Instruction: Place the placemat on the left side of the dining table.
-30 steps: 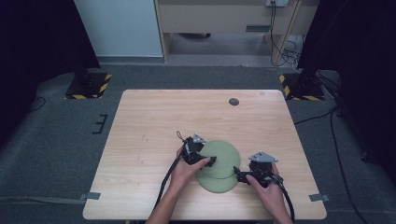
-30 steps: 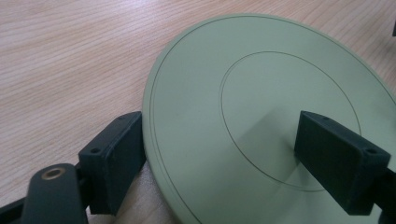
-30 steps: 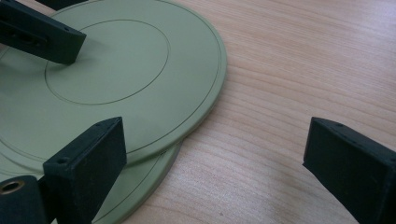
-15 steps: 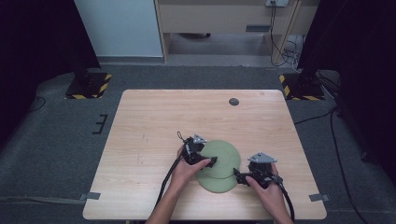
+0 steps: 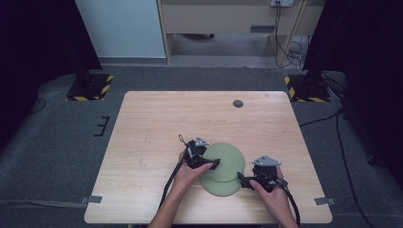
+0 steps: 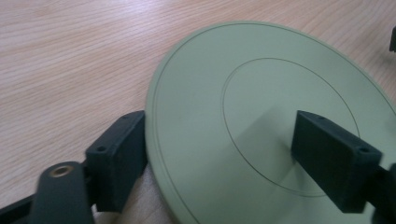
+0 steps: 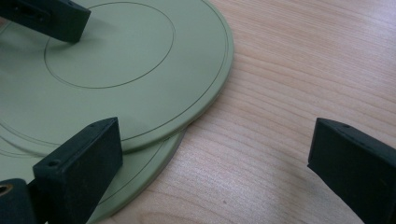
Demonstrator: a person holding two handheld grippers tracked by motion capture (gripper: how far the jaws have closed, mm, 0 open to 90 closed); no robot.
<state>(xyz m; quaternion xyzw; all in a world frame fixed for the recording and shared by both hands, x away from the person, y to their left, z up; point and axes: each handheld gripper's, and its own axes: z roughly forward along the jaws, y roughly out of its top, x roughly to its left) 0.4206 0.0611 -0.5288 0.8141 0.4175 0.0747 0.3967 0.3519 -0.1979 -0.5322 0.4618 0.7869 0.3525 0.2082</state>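
Two pale green plates lie overlapped near the table's front edge, the upper plate [image 5: 228, 157] [image 6: 261, 93] [image 7: 116, 51] resting partly on the lower plate [image 5: 218, 187] [image 7: 140, 172]. My left gripper [image 5: 215, 164] [image 6: 224, 158] is open and straddles the upper plate's left rim, with one jaw at the rim's outside and the other over the plate's inner ring. My right gripper [image 5: 240, 179] [image 7: 215, 163] is open at the plates' right side. Its left jaw stands over the lower plate's edge and its right jaw over bare wood. The left gripper's far jaw shows at the top left of the right gripper view.
The wooden table [image 5: 166, 123] has bare room to the left and behind the plates. A small dark round disc [image 5: 238, 103] lies near its far edge. The front edge runs just behind both hands.
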